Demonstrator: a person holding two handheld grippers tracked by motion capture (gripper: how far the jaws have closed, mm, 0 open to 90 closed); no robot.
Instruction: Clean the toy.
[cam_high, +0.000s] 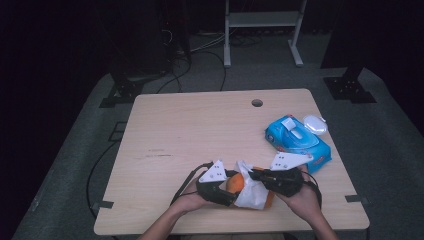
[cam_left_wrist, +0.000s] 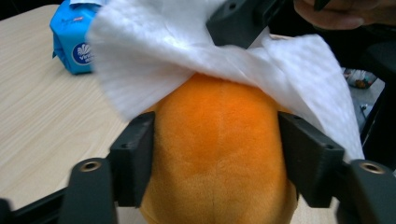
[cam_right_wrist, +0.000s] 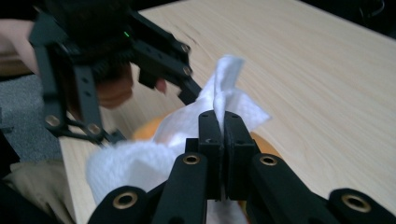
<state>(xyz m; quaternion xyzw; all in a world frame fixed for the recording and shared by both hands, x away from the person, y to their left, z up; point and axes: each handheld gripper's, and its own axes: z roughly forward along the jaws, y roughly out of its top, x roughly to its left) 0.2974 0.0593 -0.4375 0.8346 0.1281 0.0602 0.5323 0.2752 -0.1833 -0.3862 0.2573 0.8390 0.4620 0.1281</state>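
Observation:
A soft orange plush object (cam_left_wrist: 219, 140) lies near the table's front edge, between the two hands. My left gripper (cam_left_wrist: 217, 140) is shut on it, one black jaw pressing each side. A white wipe (cam_left_wrist: 154, 51) is draped over the top of the orange object. My right gripper (cam_right_wrist: 219, 126) is shut on a bunched fold of the wipe (cam_right_wrist: 224, 79), whose tip stands up between the jaws. In the high view the left gripper (cam_high: 231, 196) and right gripper (cam_high: 252, 175) meet over the orange object (cam_high: 235, 183) and the wipe (cam_high: 250, 195).
A blue pack of wet wipes (cam_high: 298, 141) lies at the right of the wooden table (cam_high: 200, 130), with a white oval lid (cam_high: 315, 124) behind it. A cable hole (cam_high: 257, 103) sits near the far edge. A white metal stand (cam_high: 262, 30) stands on the floor beyond.

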